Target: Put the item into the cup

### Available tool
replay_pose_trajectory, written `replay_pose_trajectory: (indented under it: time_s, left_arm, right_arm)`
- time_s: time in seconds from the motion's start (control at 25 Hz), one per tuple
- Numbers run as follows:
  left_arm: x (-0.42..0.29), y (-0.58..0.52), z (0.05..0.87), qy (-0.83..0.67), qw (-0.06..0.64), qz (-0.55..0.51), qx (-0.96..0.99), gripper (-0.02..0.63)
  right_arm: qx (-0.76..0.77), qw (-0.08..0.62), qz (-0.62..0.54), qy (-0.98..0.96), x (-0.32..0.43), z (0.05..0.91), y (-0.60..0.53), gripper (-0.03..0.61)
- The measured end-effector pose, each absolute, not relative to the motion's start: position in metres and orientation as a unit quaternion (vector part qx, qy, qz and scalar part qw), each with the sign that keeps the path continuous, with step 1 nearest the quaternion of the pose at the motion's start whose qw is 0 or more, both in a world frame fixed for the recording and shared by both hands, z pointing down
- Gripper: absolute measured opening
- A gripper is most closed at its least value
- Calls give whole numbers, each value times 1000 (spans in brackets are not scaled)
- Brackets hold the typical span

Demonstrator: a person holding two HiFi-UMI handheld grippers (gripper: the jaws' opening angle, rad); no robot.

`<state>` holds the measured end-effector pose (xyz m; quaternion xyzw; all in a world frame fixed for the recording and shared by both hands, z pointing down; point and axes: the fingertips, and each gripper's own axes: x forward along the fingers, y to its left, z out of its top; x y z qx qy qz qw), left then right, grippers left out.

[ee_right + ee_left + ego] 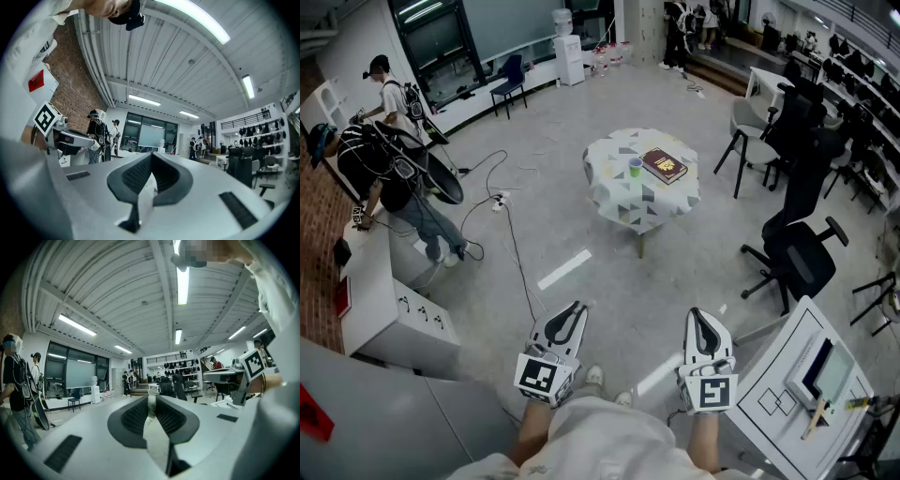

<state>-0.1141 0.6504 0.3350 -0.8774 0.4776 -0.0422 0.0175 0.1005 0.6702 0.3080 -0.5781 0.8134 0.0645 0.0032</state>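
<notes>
A small green cup (635, 167) stands on a round table with a patterned cloth (628, 202) in the middle of the room, far ahead of me. A brown book (664, 165) lies beside the cup. Both grippers are held low, close to my body and far from the table. My left gripper (577, 308) (151, 399) is shut on a thin pale item (150, 409) that shows as a strip between its pads. My right gripper (697, 315) (151, 156) is shut, its tips meeting with nothing between them.
Black office chairs (795, 251) stand at the right, and a white desk (787, 375) with tools is at the lower right. A white cabinet (389, 314) is at the left. Cables (502, 202) run over the floor. People (398, 187) stand at the left.
</notes>
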Motion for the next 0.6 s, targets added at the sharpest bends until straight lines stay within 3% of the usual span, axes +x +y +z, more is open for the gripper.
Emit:
replay_pose_trajectory:
  time_s: [0.6]
  left_arm:
    - [-115, 601, 345, 466, 20, -46, -884, 60]
  right_arm:
    - [-574, -15, 78, 815, 78, 310, 626, 7]
